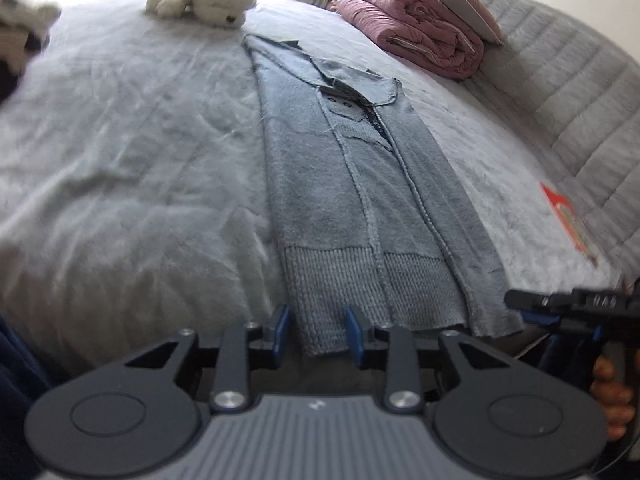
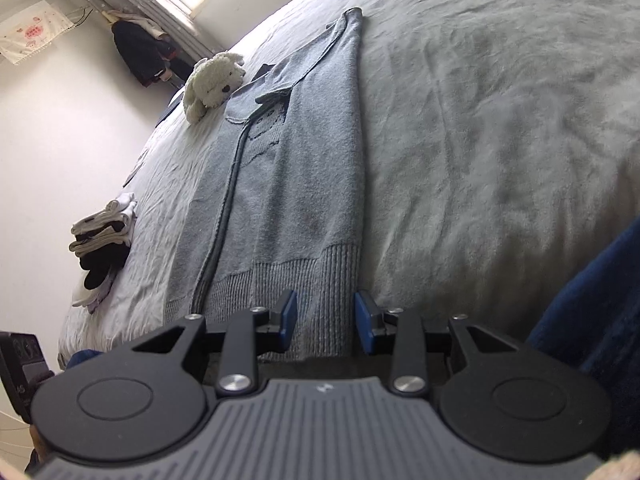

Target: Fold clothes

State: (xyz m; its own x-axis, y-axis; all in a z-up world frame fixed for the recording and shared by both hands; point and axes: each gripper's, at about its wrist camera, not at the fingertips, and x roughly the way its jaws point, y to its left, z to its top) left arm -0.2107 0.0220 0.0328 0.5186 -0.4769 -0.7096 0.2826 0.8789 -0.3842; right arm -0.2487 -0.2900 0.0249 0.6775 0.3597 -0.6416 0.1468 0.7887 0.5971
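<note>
Across the grey bed (image 1: 120,128) a blue-grey knitted sweater (image 1: 360,200) lies lengthwise, sides folded inward, ribbed hem at the near edge. Both hand-held grippers, left (image 1: 316,334) and right (image 2: 326,318), stand spread over that hem, pinching nothing. Likely next: grasp the hem and fold it toward the collar.

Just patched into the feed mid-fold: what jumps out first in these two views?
A blue-grey knit sweater, folded into a long narrow strip, lies lengthwise down the middle of the grey bed cover. Its ribbed hem sits at the near edge, between the open jaws of both the left gripper and the right gripper. Beyond it lie a white plush dog and a rolled pink quilt by the headboard.
</note>
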